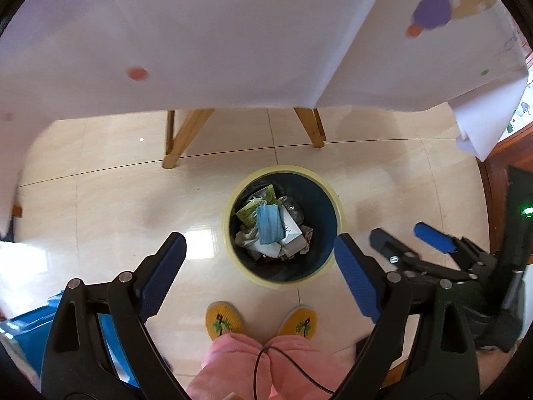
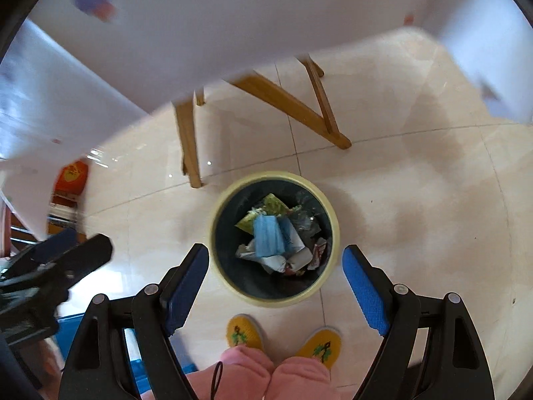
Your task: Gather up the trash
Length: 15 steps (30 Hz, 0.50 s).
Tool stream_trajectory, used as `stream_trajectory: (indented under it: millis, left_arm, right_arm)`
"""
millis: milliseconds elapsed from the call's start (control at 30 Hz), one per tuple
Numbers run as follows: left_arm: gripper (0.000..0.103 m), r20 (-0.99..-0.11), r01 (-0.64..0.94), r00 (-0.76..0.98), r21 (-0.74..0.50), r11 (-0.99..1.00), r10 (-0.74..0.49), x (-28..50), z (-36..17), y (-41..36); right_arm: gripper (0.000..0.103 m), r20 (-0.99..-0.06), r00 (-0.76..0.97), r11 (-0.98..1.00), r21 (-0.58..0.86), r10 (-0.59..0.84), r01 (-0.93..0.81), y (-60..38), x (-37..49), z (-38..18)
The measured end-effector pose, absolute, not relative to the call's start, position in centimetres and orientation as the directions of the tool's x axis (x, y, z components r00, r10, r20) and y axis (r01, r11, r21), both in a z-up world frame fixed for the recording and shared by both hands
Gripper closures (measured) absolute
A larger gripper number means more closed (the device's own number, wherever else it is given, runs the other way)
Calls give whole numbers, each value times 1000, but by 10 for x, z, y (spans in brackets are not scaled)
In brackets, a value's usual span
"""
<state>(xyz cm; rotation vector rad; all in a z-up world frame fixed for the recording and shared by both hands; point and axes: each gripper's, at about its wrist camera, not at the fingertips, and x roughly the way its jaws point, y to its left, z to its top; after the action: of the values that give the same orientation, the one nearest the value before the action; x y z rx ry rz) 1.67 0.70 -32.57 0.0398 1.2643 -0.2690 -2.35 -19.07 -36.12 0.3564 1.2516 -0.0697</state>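
Hovering both hand-held grippers, left and right, jaws apart and empty, over the floor bin; its trash looks light, crumpled, soft — I'd pinch folds.

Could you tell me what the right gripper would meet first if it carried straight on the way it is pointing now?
The right gripper, open and empty, aims down into the trash bin; it would probably first meet the blue face mask atop the trash, though depth is unclear.
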Motion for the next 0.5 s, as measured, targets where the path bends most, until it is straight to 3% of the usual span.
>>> stream_trajectory:
  millis: [500]
  left_arm:
    - [14,-886,150,451,-43,988,-107,-6,-112,31]
  right_arm:
    - [19,-866,474,950,265,160,163,-177,-31,-121]
